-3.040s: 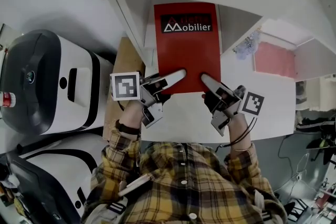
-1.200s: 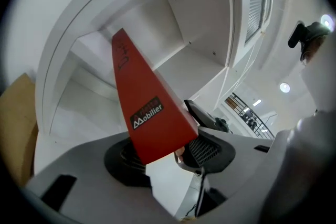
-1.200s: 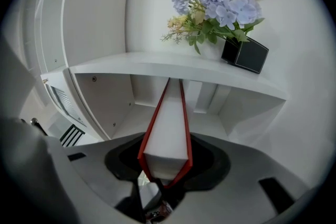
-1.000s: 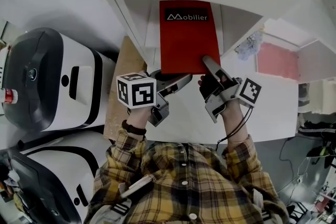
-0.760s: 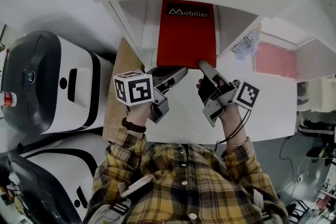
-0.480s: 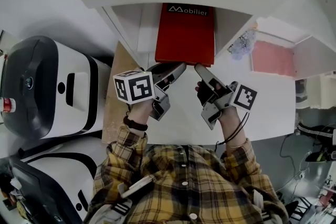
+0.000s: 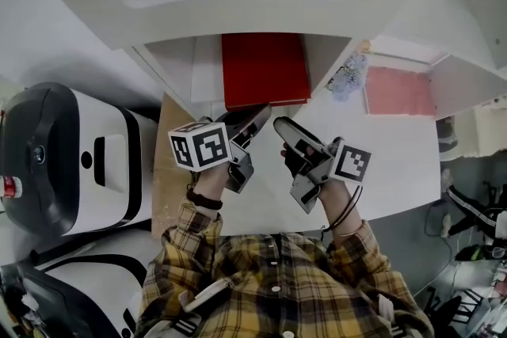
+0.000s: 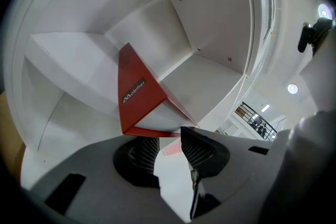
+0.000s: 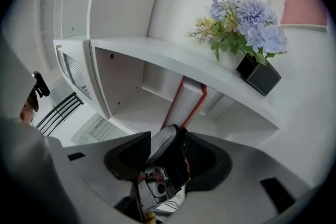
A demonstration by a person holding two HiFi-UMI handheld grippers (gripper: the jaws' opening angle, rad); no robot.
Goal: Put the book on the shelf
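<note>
The red book (image 7: 265, 79) lies flat inside the white shelf compartment (image 7: 202, 63), only its near edge sticking out. My left gripper (image 7: 257, 116) points at that edge from just in front. In the left gripper view the book (image 8: 137, 97) sits right beyond the left gripper (image 8: 167, 150); its jaws are closing with only white table showing between them. My right gripper (image 7: 282, 126) is beside it, tip just short of the book. Its jaws are closing on nothing. In the right gripper view the book (image 9: 188, 96) shows edge-on past the right gripper (image 9: 167, 157).
A bunch of pale blue flowers (image 9: 247, 21) in a black pot (image 9: 260, 75) stands in the compartment to the right of the book. A pink panel (image 7: 396, 91) lies further right. White and black machines (image 7: 71, 154) and a wooden board (image 7: 168, 162) are to the left of the white table (image 7: 380, 162).
The book has slid deeper into the compartment, its white title now hidden under the shelf. Both grippers followed it forward, and the left jaws have narrowed.
</note>
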